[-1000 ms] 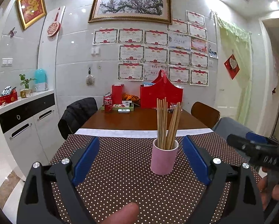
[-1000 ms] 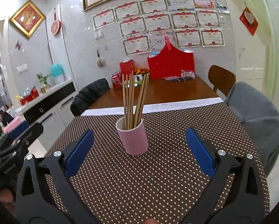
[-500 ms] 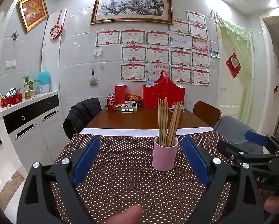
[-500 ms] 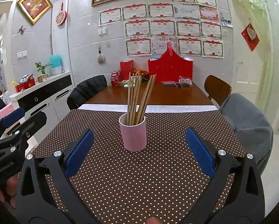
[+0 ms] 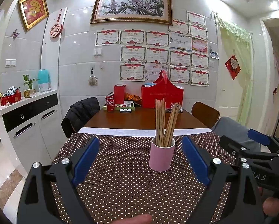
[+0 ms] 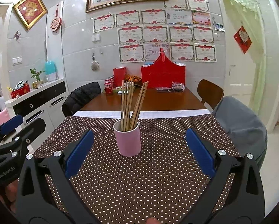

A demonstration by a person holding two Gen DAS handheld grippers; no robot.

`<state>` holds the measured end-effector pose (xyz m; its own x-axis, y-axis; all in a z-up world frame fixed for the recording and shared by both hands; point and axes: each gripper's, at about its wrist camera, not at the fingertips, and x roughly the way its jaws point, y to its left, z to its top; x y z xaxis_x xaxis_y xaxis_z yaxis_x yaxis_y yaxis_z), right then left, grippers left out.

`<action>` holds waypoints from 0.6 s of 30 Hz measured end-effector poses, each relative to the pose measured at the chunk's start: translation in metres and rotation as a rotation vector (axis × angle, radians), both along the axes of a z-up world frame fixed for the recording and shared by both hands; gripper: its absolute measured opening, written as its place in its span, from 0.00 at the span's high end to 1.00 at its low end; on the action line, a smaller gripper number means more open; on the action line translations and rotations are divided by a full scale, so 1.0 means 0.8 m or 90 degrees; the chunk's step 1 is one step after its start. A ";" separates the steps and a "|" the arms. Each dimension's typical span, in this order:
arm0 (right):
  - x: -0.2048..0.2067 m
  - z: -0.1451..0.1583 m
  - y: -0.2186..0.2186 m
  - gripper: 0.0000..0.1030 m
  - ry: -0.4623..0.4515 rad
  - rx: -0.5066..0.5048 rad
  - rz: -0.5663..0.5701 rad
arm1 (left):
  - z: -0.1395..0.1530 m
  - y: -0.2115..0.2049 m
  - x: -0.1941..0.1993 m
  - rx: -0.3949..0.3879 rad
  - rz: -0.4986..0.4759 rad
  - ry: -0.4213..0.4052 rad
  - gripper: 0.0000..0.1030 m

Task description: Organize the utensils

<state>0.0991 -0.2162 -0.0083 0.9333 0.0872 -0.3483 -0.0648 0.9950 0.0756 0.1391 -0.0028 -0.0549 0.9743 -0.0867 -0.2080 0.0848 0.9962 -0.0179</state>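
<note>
A pink cup [image 5: 161,156] stands upright on the brown dotted tablecloth [image 5: 120,177] and holds several wooden chopsticks [image 5: 164,121]. It also shows in the right wrist view [image 6: 127,140] with the chopsticks [image 6: 132,104]. My left gripper [image 5: 140,155] is open and empty, a little short of the cup, above the cloth. My right gripper [image 6: 139,145] is open and empty, also short of the cup. The right gripper shows at the right edge of the left wrist view [image 5: 251,149]; the left gripper shows at the left edge of the right wrist view [image 6: 12,130].
The far half of the wooden table [image 5: 139,117] carries a red basket [image 5: 162,95], a red box [image 5: 119,94], soda cans [image 5: 110,103] and small packets. A chair with a black jacket [image 5: 81,112] stands left, a grey-covered chair [image 5: 234,130] right, a white cabinet [image 5: 27,123] further left.
Both grippers have risen and levelled, so the views tilt up and the cup sits lower and more centred. The right gripper has moved up into the left view. Both stay open.
</note>
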 end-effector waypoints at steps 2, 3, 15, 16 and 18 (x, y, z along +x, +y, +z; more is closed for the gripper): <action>-0.001 0.002 0.001 0.06 -0.005 -0.001 -0.002 | 0.001 -0.003 -0.001 0.000 0.001 -0.001 0.14; -0.002 0.002 0.001 0.06 -0.007 -0.001 -0.003 | 0.001 -0.004 -0.001 0.000 0.002 -0.002 0.14; -0.004 0.008 -0.002 0.06 -0.017 0.001 -0.009 | 0.003 -0.007 -0.002 -0.002 0.002 -0.002 0.14; -0.005 0.008 -0.002 0.06 -0.018 0.001 -0.010 | 0.003 -0.006 -0.002 -0.003 0.001 -0.002 0.14; -0.005 0.009 -0.002 0.06 -0.020 0.001 -0.010 | 0.004 -0.007 -0.002 -0.003 0.002 -0.002 0.14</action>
